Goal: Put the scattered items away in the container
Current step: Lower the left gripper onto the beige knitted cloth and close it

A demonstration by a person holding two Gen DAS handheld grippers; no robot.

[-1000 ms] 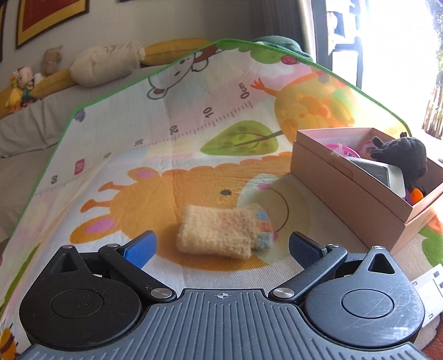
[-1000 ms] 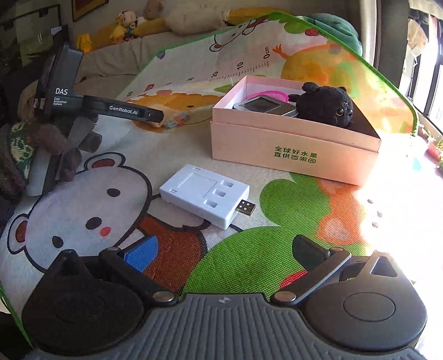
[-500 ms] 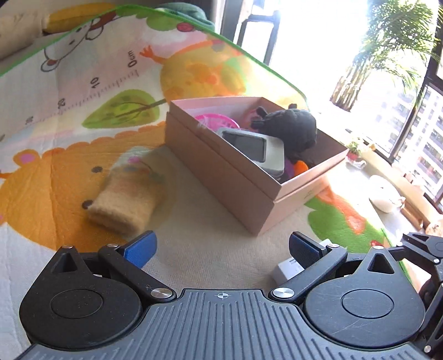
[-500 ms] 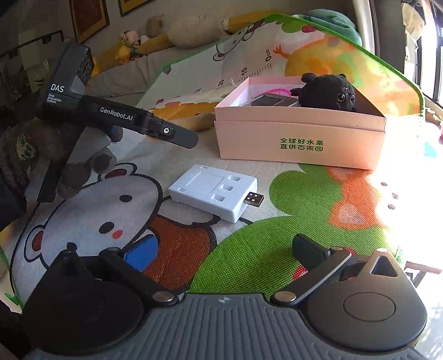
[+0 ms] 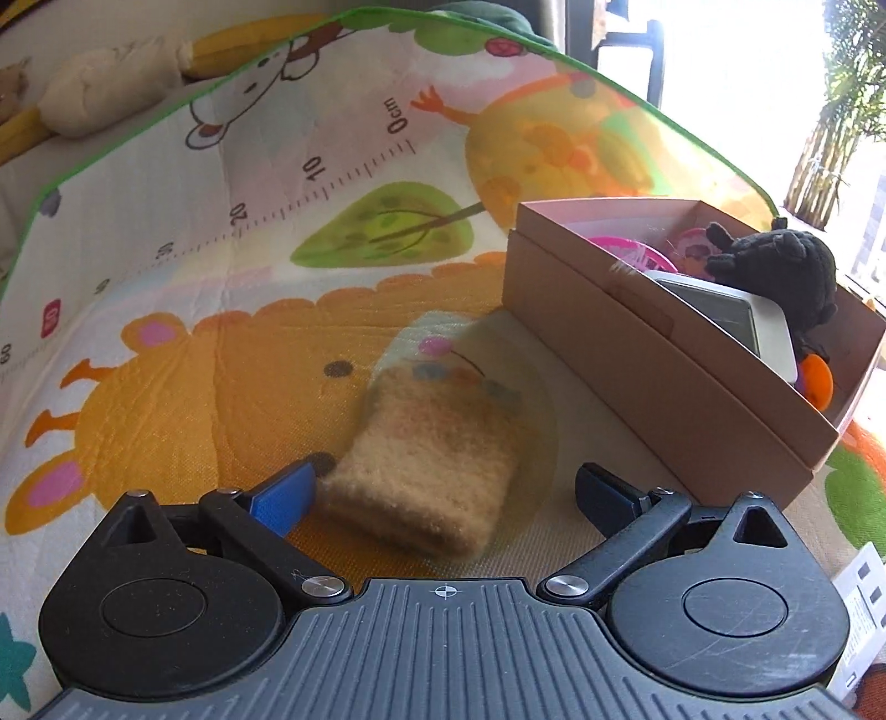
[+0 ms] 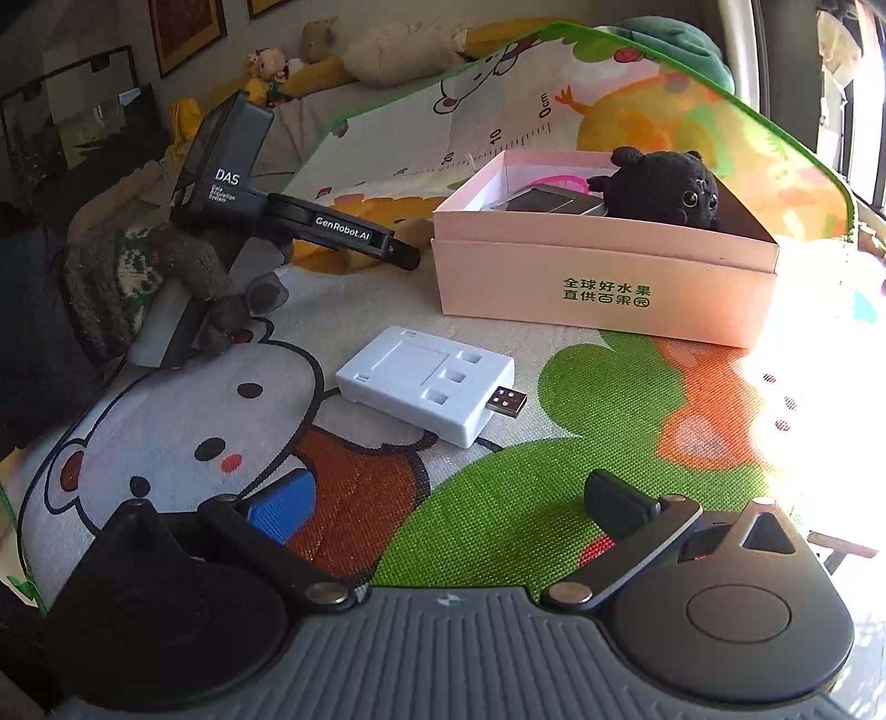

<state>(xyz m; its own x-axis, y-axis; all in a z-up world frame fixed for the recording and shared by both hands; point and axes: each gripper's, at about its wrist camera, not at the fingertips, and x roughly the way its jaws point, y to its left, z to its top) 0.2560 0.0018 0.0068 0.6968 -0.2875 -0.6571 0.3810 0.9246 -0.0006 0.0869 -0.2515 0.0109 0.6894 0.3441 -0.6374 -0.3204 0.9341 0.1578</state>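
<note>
A fuzzy tan knitted pouch [image 5: 429,459] lies on the play mat, just in front of my open left gripper [image 5: 443,495], between its fingers but not held. The pink cardboard box [image 5: 637,354] stands to its right and holds a black plush toy [image 5: 786,271], a white device [image 5: 731,321] and pink items. In the right wrist view the same box [image 6: 603,282] stands at the back, with the plush [image 6: 664,188] inside. A white USB card reader [image 6: 432,382] lies on the mat ahead of my open, empty right gripper [image 6: 448,507]. The left gripper [image 6: 332,235] shows at left.
The colourful play mat [image 5: 221,277] covers the surface, with a green edge at the back. Cushions and soft toys [image 6: 387,52] lie beyond it. A bright window [image 5: 747,83] is on the right. The card reader's corner [image 5: 864,587] shows at the left wrist view's right edge.
My left gripper swung right toward the box, then back left and down onto the pouch, which now lies between its fingers. My right gripper edged closer to the card reader.
</note>
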